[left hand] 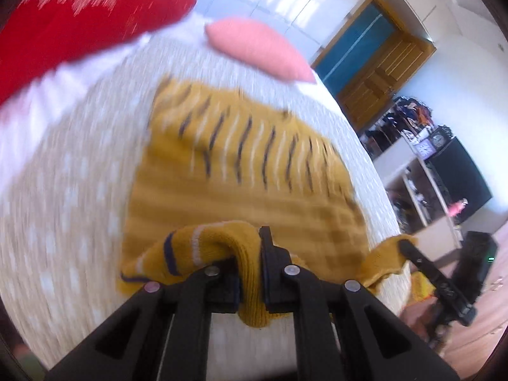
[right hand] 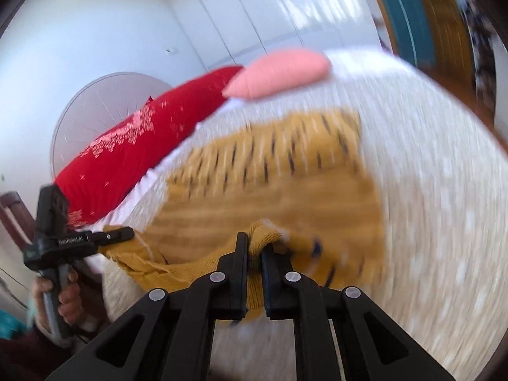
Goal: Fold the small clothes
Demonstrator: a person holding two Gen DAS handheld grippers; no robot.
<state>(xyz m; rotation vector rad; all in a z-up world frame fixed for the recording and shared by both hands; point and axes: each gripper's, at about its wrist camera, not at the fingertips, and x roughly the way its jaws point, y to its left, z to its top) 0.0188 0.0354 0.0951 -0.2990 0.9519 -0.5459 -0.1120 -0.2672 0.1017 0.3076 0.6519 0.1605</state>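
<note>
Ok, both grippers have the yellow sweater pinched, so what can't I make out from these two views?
- Yellow sweater: motion blur smears its far edge in both views; neckline or hem unclear.
- Near hem: hidden behind the left gripper and the right gripper.
- Red pillow: cut off by the left wrist view's edge, pattern blurred.
- Shelf clutter: too small.

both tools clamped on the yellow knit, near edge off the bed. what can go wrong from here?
1. The left tool pinches only a bunched fold of the yellow knit garment; a thin bite could slip out mid-fold.
2. The right tool grips another bunched bit of the same edge, so the fold may land crooked or creased.
3. The pink pillow lies just past the garment's far edge; the lifted edge might catch it if carried too far.
</note>
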